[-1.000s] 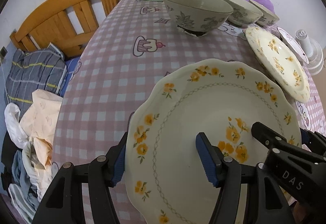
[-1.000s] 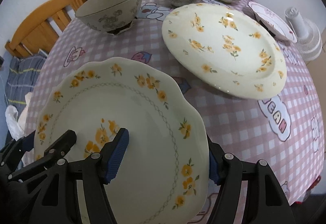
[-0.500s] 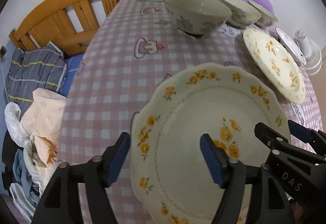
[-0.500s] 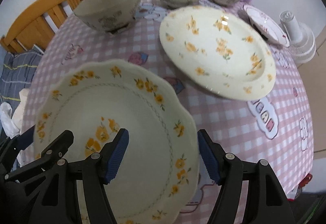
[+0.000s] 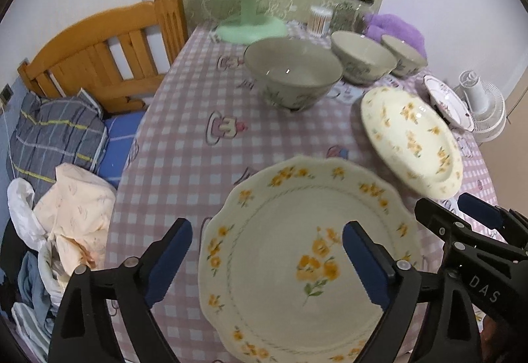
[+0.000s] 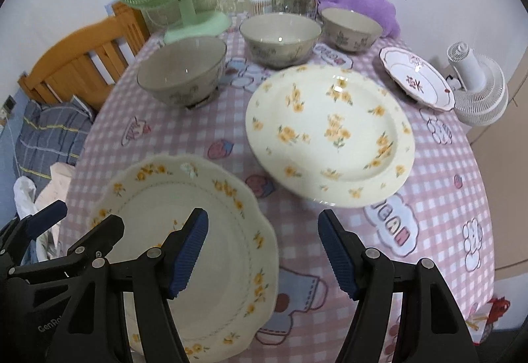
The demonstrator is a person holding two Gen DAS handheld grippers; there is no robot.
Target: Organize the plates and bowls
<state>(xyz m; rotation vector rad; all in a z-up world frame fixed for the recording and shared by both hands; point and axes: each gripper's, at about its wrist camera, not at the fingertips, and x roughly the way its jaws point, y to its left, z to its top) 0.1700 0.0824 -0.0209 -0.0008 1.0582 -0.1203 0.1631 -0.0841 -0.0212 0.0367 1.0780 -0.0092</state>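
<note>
Covering the table, a pink checked cloth point(image 6: 184, 145) carries everything. On it a cream scalloped plate with yellow flowers point(image 5: 307, 257) lies below both tools, probably just set down: left gripper point(image 5: 267, 260) and right gripper point(image 6: 262, 252) have jaws spread, empty.

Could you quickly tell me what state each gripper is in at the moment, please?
Left gripper: open, jaws on either side of the scalloped plate's left rim, not clamped.
Right gripper: open, holding nothing.
</note>
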